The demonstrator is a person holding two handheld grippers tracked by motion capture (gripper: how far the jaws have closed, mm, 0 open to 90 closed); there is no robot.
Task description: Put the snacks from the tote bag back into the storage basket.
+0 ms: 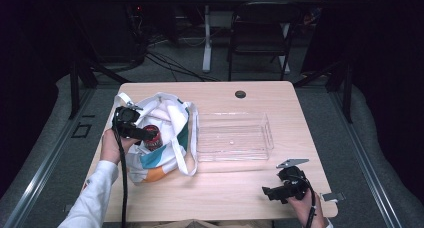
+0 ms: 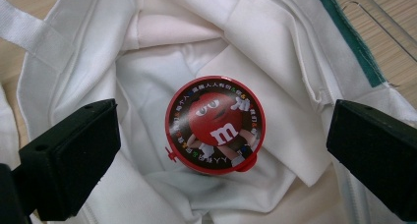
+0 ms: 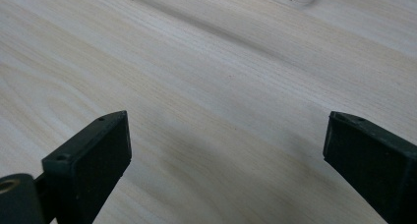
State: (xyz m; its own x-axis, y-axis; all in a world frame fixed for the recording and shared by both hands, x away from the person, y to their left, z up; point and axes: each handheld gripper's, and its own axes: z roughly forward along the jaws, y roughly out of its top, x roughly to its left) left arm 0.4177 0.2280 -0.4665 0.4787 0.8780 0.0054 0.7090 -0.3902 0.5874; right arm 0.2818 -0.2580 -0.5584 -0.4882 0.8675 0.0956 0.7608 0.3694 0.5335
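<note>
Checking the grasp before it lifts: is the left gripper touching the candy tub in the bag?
Apart. In the left gripper view the left gripper has its jaws wide open, with white bag lining visible between each jaw and the tub.

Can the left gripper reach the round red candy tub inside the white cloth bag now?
Probably yes. The left gripper hangs open above the round red candy tub, its jaws wide on either side. The white cloth bag gapes open, and nothing covers the tub.
</note>
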